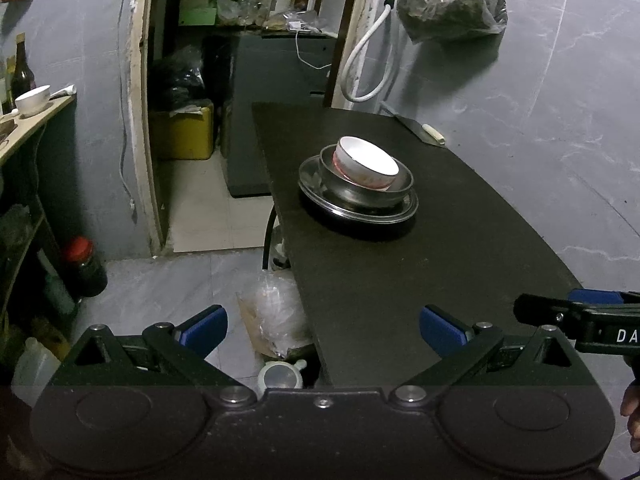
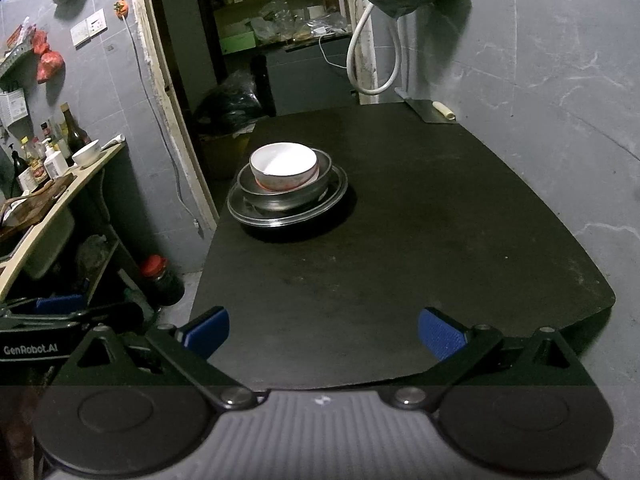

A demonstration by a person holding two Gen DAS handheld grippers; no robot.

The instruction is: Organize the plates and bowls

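A white bowl (image 1: 366,162) with a red pattern sits tilted inside a steel bowl (image 1: 368,192), which rests on a steel plate (image 1: 312,176) on the black table (image 1: 400,280). The same stack shows in the right wrist view: white bowl (image 2: 284,164), steel bowl (image 2: 280,196), steel plate (image 2: 340,188). My left gripper (image 1: 323,328) is open and empty at the table's near left edge, well short of the stack. My right gripper (image 2: 323,330) is open and empty over the table's near end (image 2: 400,280). The right gripper also shows at the right edge of the left wrist view (image 1: 576,312).
A cleaver (image 1: 420,130) lies at the table's far right corner by the grey wall. Left of the table is a shelf with a white bowl (image 1: 33,99) and bottles, a red-capped jar (image 1: 86,266) on the floor, and a plastic bag (image 1: 276,316).
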